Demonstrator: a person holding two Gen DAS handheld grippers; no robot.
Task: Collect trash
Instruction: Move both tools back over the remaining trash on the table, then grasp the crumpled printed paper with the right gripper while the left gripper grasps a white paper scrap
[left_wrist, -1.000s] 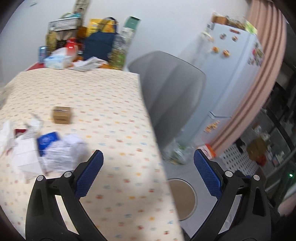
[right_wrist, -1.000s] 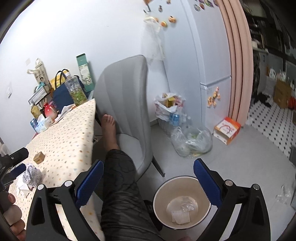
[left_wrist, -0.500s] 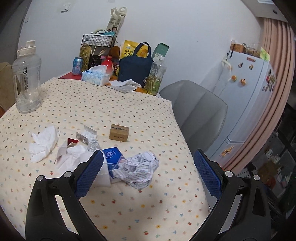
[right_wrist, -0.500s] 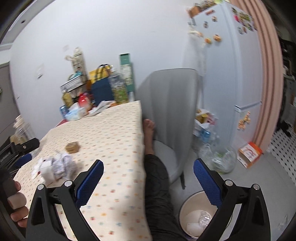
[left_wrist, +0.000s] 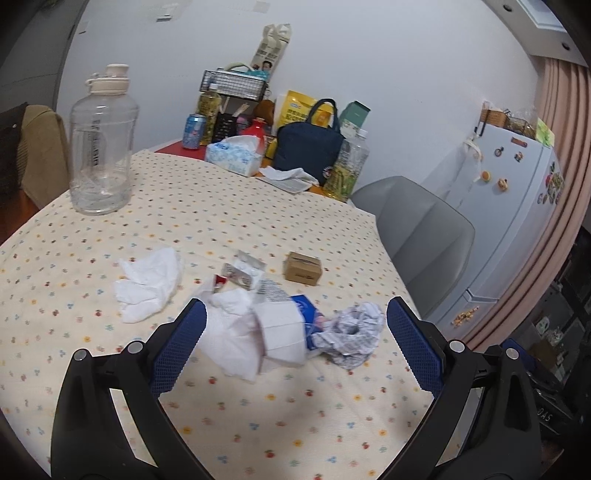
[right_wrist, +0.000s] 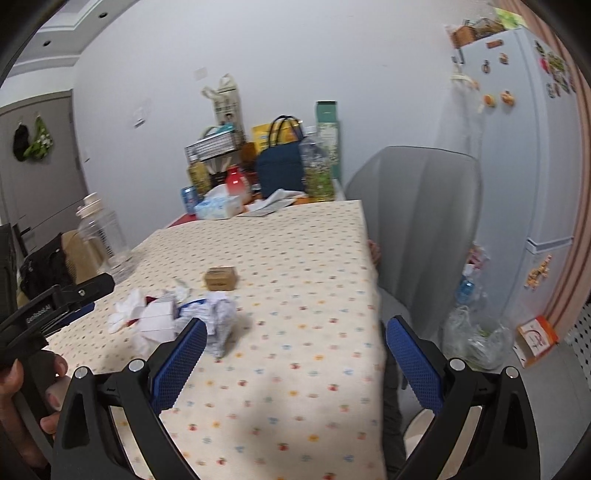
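Observation:
Trash lies in a heap on the dotted tablecloth: a crumpled printed paper ball, a white folded carton with a blue wrapper, white tissues, small foil packets and a small brown box. My left gripper is open and empty, its jaws standing either side of the heap, just short of it. My right gripper is open and empty above the table's near right part. The paper ball lies ahead of its left finger. The left gripper's body shows at left.
A large clear water bottle stands at the far left. Tissue box, navy bag, bottles and cans crowd the far end. A grey chair stands at the table's right edge, with a fridge and plastic bags beyond.
Both grippers swung left from the floor bin toward the table. The left gripper has closed in on the trash heap. Both stayed open.

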